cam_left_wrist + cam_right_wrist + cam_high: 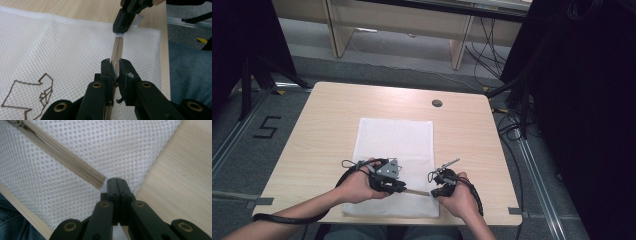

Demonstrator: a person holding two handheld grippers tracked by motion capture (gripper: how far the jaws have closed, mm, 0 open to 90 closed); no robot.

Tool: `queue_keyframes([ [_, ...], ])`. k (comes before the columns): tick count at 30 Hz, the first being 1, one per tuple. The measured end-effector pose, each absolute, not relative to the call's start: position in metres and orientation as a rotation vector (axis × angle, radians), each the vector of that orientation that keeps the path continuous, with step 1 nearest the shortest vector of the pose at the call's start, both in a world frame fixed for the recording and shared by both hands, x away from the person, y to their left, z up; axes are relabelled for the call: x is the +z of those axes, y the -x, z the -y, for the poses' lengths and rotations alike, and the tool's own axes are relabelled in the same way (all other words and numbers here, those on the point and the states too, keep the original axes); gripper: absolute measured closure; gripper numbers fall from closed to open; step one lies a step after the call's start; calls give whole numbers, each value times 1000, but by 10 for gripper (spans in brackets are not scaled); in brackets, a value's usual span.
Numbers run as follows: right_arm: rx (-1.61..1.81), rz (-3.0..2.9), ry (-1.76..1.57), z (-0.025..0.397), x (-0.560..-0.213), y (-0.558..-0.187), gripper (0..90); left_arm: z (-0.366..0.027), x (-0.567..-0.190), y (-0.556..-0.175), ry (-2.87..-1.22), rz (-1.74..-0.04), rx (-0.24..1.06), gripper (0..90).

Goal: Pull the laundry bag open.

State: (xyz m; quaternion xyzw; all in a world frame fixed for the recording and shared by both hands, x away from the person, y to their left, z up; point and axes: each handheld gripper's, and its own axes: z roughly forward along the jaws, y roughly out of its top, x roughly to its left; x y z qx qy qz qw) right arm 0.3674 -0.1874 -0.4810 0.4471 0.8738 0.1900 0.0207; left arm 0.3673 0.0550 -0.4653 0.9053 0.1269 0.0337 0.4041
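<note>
High view: a white mesh zippered laundry bag lies flat in the middle of the pale wooden surface, its near edge toward the person. Along that near edge runs a beige zipper. The left tongs are pinched on the zipper; in the left gripper view the jaws stand nearly together with the beige tape between them. The right tongs sit at the zipper's far end by the bag's right edge. In the right gripper view their jaws are pressed together at the end of the zipper, probably clamping a tab there, though that part is hidden.
</note>
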Motion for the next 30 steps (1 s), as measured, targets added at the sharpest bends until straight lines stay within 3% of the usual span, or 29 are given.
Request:
queue_keyframes([
  [30,607,-2716,-1346,188,-482,-368,900,-62,-464,-366,-2298,-305,96,820],
])
